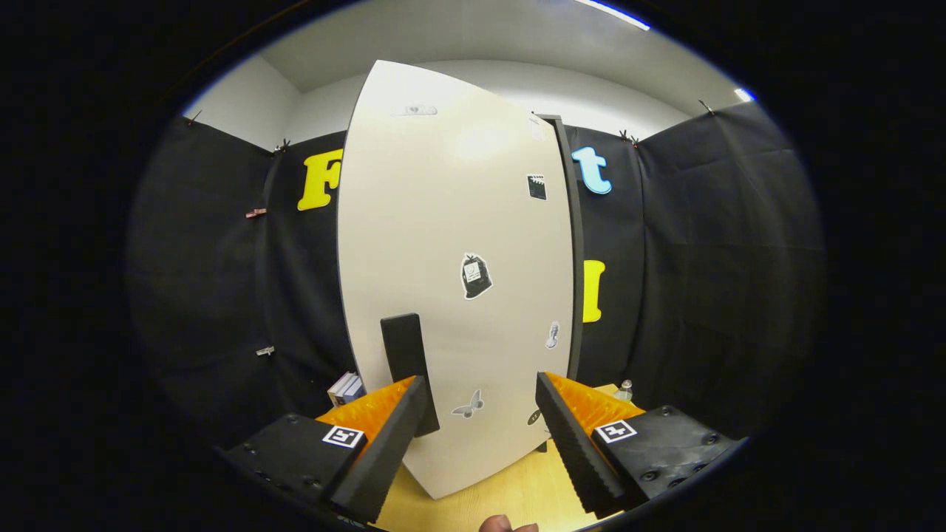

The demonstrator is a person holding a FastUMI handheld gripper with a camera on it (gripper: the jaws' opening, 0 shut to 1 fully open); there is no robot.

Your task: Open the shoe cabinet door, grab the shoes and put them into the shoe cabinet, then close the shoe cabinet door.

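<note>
- Tool [480, 436]: released, jaws spread wide, grasping nothing.
- Shoe cabinet door [458, 244]: white panel with stickers, directly ahead of the fingers; whether it is shut or ajar cannot be told.
- Black handle [405, 355]: upright on the door, just beyond the left finger [380, 451], not between the jaws.
- Risk: clenching from this offset likely misses the handle, or the left finger strikes it.
- Shoes: location not established.
- Wooden counter [510, 491] lies below the door.

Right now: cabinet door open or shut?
Cannot tell: door faces the open gripper, black handle ahead of fingers; no interior visible.
</note>
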